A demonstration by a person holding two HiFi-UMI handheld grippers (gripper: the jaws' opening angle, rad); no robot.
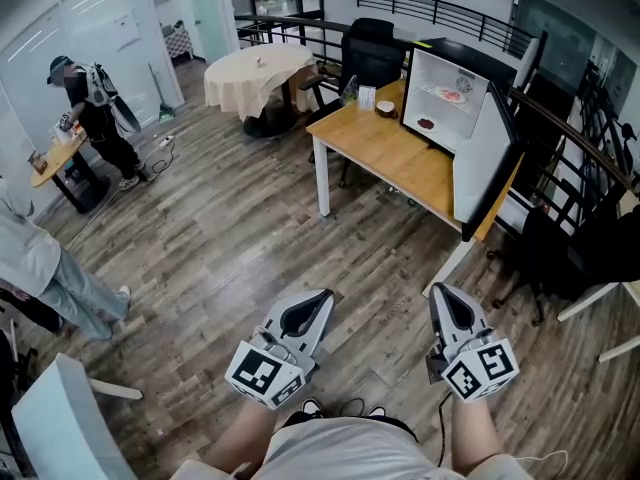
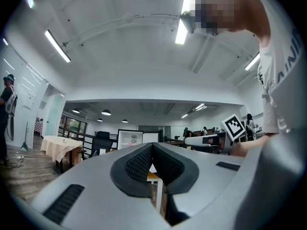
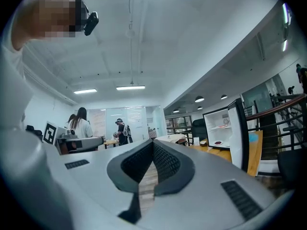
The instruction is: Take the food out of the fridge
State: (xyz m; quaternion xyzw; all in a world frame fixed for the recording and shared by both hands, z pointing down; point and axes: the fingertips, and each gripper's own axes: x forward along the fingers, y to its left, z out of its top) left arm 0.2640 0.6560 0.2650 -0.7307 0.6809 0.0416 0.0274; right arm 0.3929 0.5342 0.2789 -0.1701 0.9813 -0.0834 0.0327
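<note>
- Left gripper (image 1: 312, 306): held low at 6 o'clock in the head view, above the wood floor (image 1: 230, 238). Jaws shown pressed pad to pad in the left gripper view, nothing between them.
- Right gripper (image 1: 447, 300): held at 5 o'clock in the head view, beside the left one and apart from it. Jaws likewise brought together in the right gripper view, nothing gripped.
- Fridge (image 1: 445, 93): small and white, set on the far end of the wooden worktop (image 1: 375, 143) at 1 o'clock, well apart from both grippers. Door (image 1: 485, 158) swung open toward 5 o'clock.
- Food: seen inside the fridge on two levels. Pink portion (image 1: 451, 95) on the upper shelf; dark red portion (image 1: 427, 124) on the lower shelf, at 7 o'clock from the pink one.
- Small round brown object (image 1: 386, 108) and white card (image 1: 367, 96): placed on the worktop just beside the fridge, at its 9 o'clock.
- Black office chair (image 1: 370, 58): parked behind the worktop at 12 o'clock.
- Round table (image 1: 255, 73): covered with a pale cloth, located at 11 o'clock.
- Person in dark clothing (image 1: 100, 118): positioned at 10 o'clock; second person in grey (image 1: 40, 258) at 9 o'clock.
</note>
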